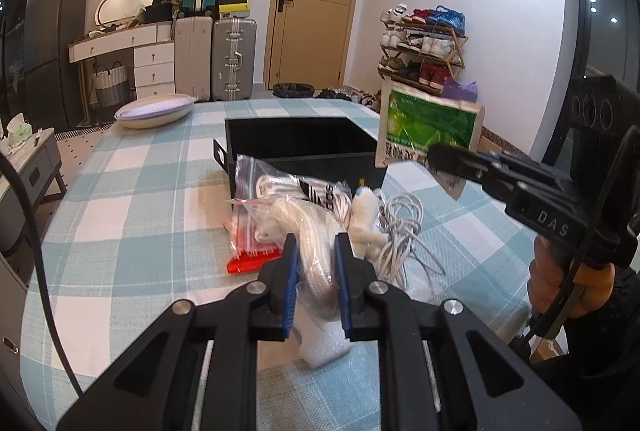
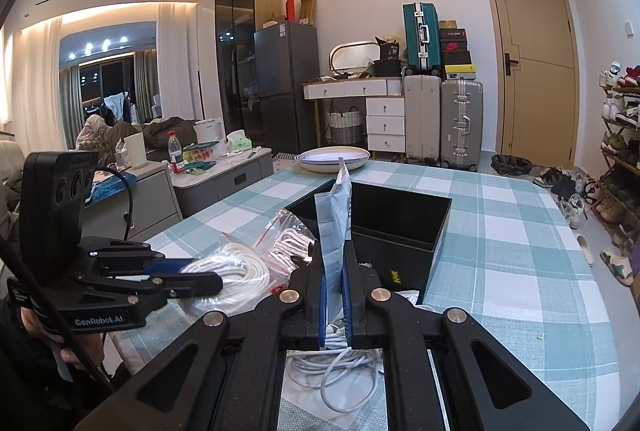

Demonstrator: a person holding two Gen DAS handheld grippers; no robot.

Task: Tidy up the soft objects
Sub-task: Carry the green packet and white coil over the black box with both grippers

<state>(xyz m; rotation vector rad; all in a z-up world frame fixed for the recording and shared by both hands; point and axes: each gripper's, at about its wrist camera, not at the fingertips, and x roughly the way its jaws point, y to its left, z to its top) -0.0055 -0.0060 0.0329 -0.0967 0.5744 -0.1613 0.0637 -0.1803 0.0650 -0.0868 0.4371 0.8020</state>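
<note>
The left hand-held gripper [image 1: 316, 251] was clamped on a bundle of white rope [image 1: 316, 231] in a clear bag, low over the checked surface [image 1: 140, 191]. The right hand-held gripper [image 2: 335, 271] pinched a flat green-and-white packet [image 1: 428, 129] edge-on, held up above the near right corner of the open black box [image 1: 304, 147]. Just in front of the box lay a zip bag of white cords [image 1: 288, 191], and beside it on the right a loose white cable [image 1: 400, 231].
</note>
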